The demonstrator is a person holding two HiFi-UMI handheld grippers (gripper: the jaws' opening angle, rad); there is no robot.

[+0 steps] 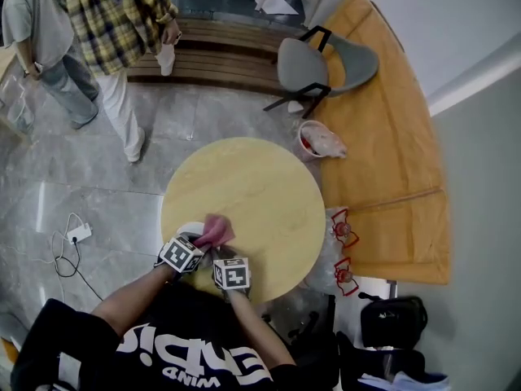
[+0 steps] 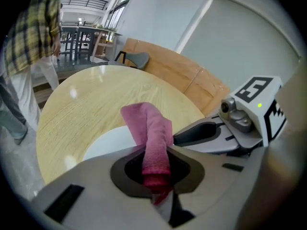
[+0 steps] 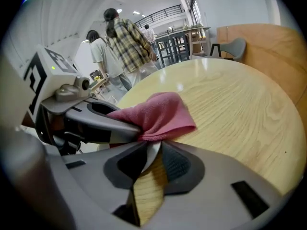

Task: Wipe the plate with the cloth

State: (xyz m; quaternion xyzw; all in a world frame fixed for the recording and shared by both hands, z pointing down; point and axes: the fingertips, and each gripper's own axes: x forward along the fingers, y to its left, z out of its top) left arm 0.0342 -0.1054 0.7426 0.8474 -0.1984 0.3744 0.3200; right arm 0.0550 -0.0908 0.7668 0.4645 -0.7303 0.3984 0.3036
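A white plate lies at the near left edge of the round wooden table. My left gripper is shut on a pink cloth, which stands bunched above the plate. In the left gripper view the cloth runs up out of the left gripper, with the plate beneath it. My right gripper has the plate's thin white rim pinched between its pads. The cloth hangs just beyond it from the left gripper's finger.
Two people stand on the floor beyond the table at upper left. A grey chair and a small bin are at the far right, by a wooden platform. A power strip lies on the floor at left.
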